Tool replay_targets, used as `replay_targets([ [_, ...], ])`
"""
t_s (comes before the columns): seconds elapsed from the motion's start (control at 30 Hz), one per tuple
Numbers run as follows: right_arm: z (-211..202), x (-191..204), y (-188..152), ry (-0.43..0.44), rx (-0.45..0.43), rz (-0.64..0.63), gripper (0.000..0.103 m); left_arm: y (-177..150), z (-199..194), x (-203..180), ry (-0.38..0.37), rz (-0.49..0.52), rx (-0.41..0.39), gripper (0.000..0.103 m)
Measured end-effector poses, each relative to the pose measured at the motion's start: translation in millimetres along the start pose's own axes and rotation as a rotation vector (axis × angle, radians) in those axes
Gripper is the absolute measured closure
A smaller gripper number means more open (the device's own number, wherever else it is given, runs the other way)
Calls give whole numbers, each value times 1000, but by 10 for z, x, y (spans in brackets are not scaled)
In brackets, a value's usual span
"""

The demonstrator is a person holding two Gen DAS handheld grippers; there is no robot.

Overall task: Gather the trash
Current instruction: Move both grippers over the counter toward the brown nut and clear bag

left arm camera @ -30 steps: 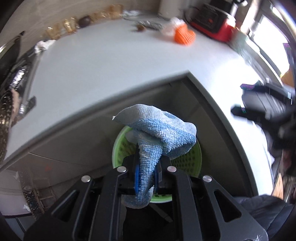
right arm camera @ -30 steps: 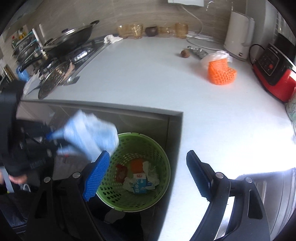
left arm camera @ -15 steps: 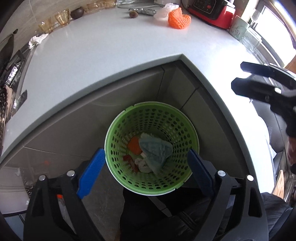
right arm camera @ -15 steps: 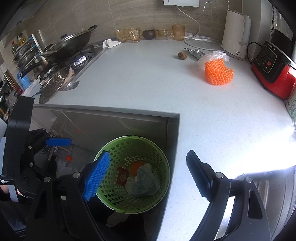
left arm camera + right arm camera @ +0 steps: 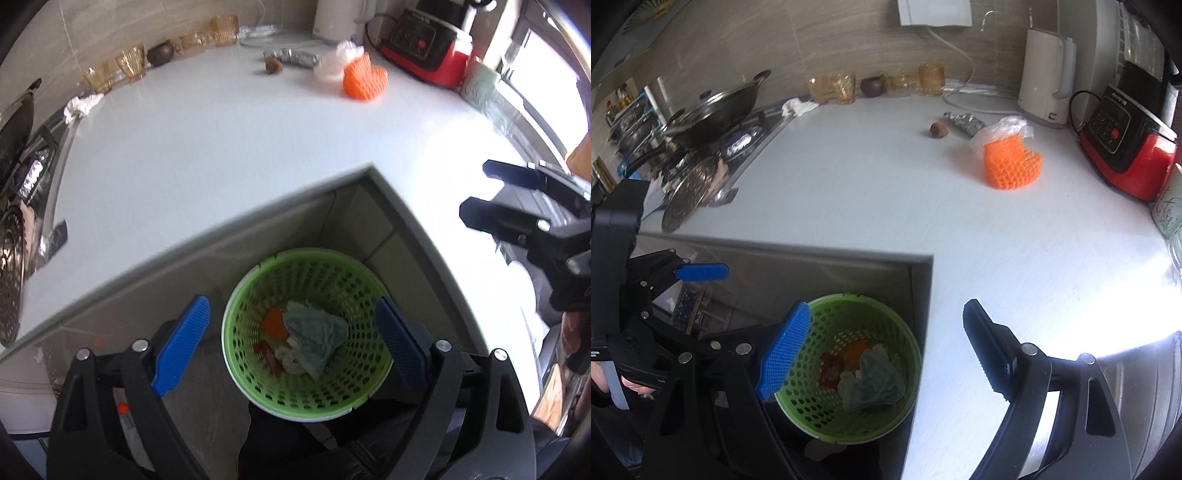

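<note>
The green basket (image 5: pixel 308 400) sits below the worktop (image 5: pixel 229 147) corner, holding a blue cloth (image 5: pixel 314 341), an orange scrap and red wrapper. Left gripper (image 5: pixel 291 341) and right gripper (image 5: pixel 882 354) both hover spread apart, empty.

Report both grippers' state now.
Left gripper: open, holding nothing, above the green basket.
Right gripper: open, holding nothing.

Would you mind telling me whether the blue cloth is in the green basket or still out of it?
In. The blue cloth lies crumpled at the bottom of the green basket, on top of other trash, and the open left claw above holds nothing.
</note>
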State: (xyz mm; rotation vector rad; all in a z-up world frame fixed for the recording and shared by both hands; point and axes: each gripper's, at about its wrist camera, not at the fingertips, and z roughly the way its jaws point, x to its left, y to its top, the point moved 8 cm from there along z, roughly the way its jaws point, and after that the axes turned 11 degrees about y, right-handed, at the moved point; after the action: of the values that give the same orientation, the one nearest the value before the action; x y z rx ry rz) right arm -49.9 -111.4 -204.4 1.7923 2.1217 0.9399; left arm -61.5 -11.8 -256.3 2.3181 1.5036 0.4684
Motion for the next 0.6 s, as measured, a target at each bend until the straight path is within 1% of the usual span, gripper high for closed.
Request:
replay_targets([
  [0.13,-48,-67,219,-26,-40,10,18,315,-70,126,8,-15,-64,13],
  [0.2,-68,-112,320,-38,-60,14,12,521,-79,190,17,-16,-95,13],
  [0.33,-114,-241,581,-81,-111,18,11,877,-41,294,13,-16,-134,13],
  [0.47,-100,-435,803,-119,-146,53,11,1285,87,363,7,10,-164,13],
  [0.6,-59,-695,985,-163,-177,117,11,1678,280,380,-26,34,-181,13],
])
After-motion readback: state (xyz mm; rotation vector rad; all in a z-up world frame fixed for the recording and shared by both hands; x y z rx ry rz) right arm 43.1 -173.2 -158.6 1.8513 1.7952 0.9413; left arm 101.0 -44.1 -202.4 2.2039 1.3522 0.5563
